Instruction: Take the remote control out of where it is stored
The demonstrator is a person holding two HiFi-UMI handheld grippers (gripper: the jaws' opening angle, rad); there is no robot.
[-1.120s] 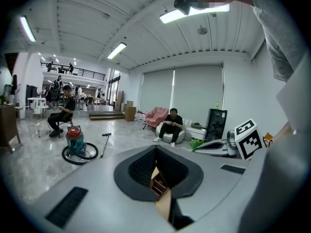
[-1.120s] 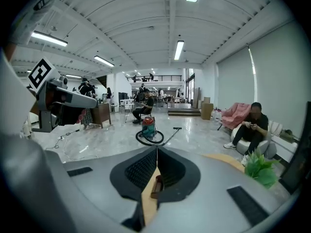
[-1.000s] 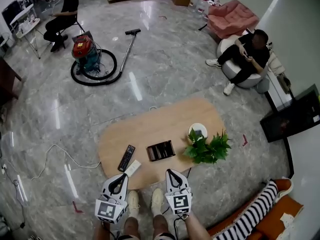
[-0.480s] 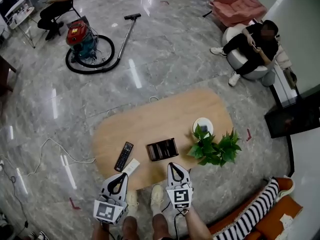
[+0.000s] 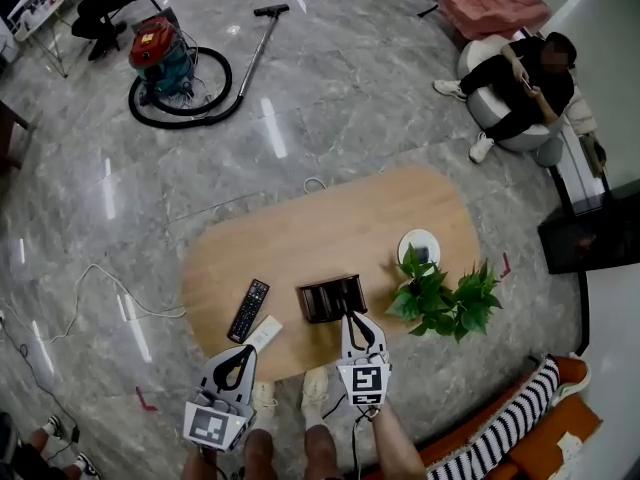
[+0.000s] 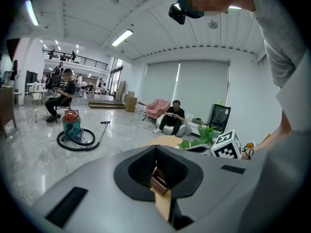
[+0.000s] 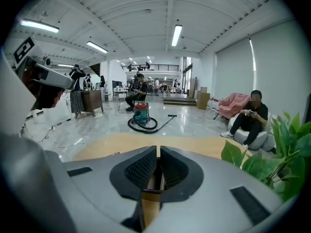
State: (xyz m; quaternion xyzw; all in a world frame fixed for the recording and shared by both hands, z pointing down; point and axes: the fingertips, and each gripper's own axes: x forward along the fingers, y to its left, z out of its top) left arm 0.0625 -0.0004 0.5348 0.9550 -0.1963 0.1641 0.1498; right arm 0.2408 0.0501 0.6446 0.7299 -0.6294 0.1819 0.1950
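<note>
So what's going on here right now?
A person stands at the wooden table holding two grippers. The left gripper and right gripper are both shut and empty. The right gripper's tip is at the near edge of the dark storage box; a black remote and a white remote lie left of it. Nothing is grasped yet.

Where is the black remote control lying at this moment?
In the head view, the black remote control lies on the left part of the wooden table, beside a white remote and left of the dark box.
</note>
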